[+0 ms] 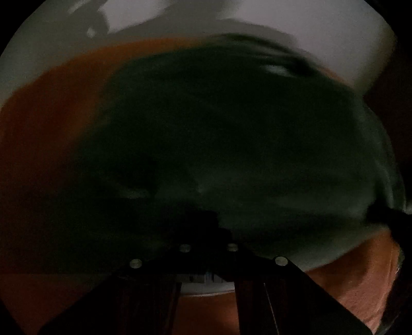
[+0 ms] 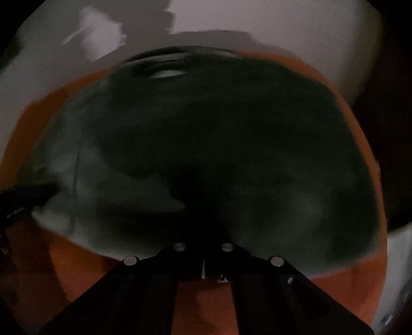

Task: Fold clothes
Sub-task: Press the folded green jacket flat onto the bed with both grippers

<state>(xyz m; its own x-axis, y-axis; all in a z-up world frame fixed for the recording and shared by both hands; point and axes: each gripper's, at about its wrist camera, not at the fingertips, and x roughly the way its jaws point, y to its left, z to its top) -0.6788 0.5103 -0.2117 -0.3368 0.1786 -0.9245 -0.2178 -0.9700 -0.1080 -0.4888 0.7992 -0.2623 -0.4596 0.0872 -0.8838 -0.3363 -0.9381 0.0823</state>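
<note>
Blurred dark green garment [image 1: 231, 144], spread out

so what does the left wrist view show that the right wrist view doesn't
Only the left wrist view shows the right gripper coming in dark at the right edge. Only the right wrist view shows the left gripper coming in at the left edge. Both share a blurred dark green garment on an orange surface, with a pale floor beyond. Both grippers are shut.

Both wrist views were dim and smeared by motion blur, brightest along the pale top, shadows pooling low, fisheye edges curving into black.
</note>
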